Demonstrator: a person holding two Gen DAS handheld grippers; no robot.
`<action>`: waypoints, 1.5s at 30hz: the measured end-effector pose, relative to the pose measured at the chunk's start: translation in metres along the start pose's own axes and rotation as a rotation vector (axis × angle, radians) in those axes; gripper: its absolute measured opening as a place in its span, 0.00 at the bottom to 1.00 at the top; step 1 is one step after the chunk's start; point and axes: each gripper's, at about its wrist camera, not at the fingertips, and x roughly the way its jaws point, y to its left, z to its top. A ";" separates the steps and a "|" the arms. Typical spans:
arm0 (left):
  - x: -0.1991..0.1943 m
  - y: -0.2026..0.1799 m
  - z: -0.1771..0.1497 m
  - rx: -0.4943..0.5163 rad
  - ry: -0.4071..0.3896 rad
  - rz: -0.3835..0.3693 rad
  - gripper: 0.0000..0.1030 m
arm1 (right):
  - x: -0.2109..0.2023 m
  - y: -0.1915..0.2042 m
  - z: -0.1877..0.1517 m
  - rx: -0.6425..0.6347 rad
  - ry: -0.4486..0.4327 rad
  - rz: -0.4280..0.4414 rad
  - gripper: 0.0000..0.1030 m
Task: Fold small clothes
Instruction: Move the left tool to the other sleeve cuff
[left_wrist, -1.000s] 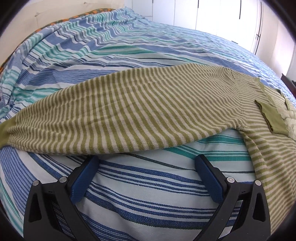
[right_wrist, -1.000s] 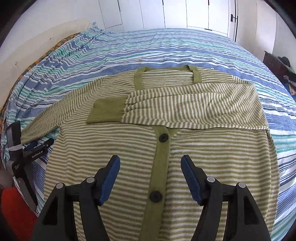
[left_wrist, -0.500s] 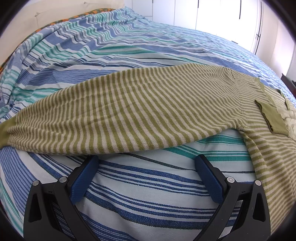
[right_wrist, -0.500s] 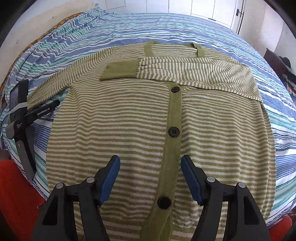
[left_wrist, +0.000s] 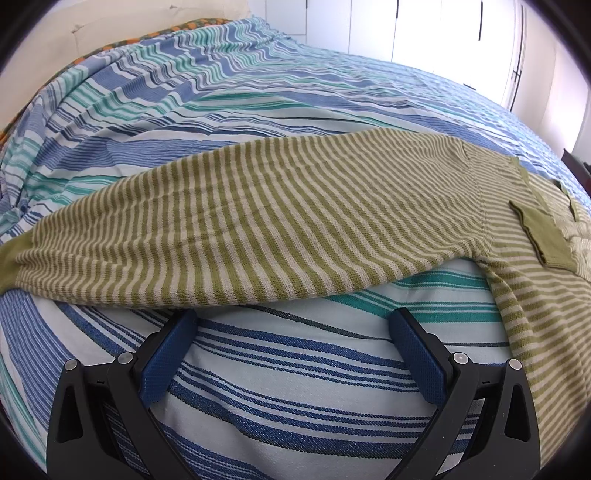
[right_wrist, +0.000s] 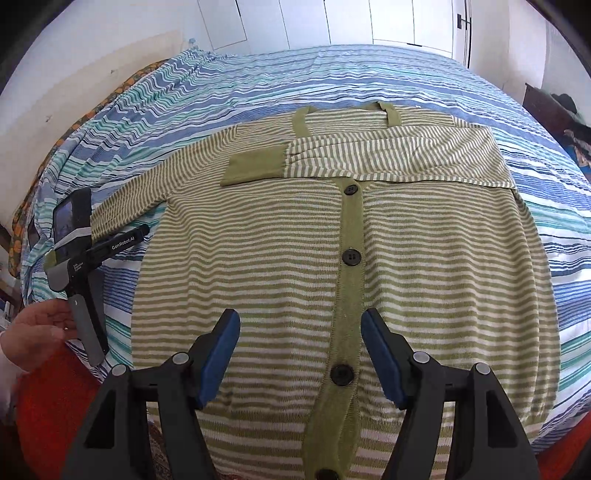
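moved: right gripper (right_wrist: 300, 354) has backed toward the hem, fingers open, empty
left gripper (left_wrist: 293, 354): open too
cardigan (right_wrist: 332, 258): soft, floppy knit; grab the spread sleeve (left_wrist: 240, 229) by its cuff

A green-and-cream striped cardigan (right_wrist: 332, 266) lies flat, buttoned, on the bed (right_wrist: 369, 74); one sleeve folded across its chest.

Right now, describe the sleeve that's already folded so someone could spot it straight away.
On the blue striped bed lies a green striped cardigan, buttons up. The folded sleeve lies across its chest, just below the neckline. Its solid green cuff rests on the cardigan, unlike the other sleeve, which stretches out over the bedspread.
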 end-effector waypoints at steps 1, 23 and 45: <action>0.001 0.000 0.000 -0.001 -0.002 0.000 1.00 | -0.005 -0.001 -0.001 0.006 -0.011 0.005 0.66; -0.078 0.091 -0.010 -0.246 0.176 -0.345 0.99 | -0.044 -0.023 -0.030 0.053 -0.068 0.098 0.68; -0.043 0.279 -0.046 -1.073 -0.042 -0.599 0.99 | -0.023 0.013 -0.039 -0.129 0.025 0.060 0.72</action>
